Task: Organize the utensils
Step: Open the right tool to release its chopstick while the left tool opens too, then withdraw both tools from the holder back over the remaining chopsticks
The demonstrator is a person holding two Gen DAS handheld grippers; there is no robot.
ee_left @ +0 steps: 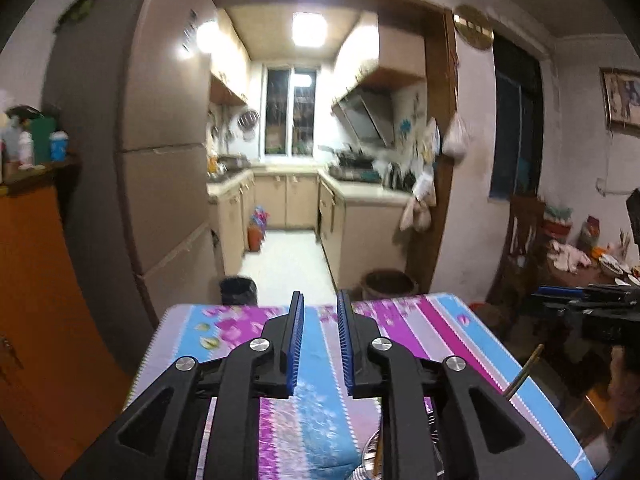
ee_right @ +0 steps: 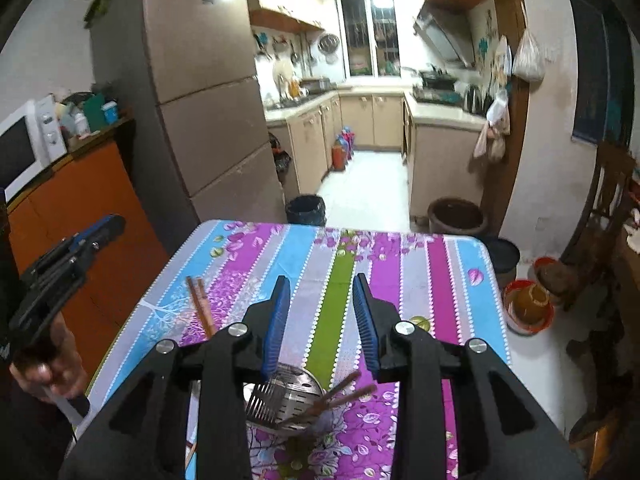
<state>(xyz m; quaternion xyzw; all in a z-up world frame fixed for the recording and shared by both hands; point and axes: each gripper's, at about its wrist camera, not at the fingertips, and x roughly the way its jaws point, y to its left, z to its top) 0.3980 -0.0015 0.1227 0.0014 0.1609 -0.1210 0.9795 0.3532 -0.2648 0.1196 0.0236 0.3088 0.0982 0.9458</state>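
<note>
On the bench (ee_right: 420,280), under my right tool (ee_right: 322,320), a perforated steel holder (ee_right: 298,396) already carries a fork (ee_right: 260,402) and a pair of chopsticks (ee_right: 340,394); two more loose chopsticks (ee_right: 200,304) lie to its left. Both tools, the left tool (ee_left: 320,338) too, stand slightly spread and pinch nothing. I judge the loose sticks light, stiff and slick, apt to roll, so I'd grip them together near mid-length.

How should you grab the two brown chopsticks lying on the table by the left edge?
Grip the pair of chopsticks around the middle, coming straight down from above with the fingers closing across their width. They lie flat and side by side on the tablecloth, so one pinch probably catches both. The right hand-held gripper is open with nothing between its fingers.
</note>
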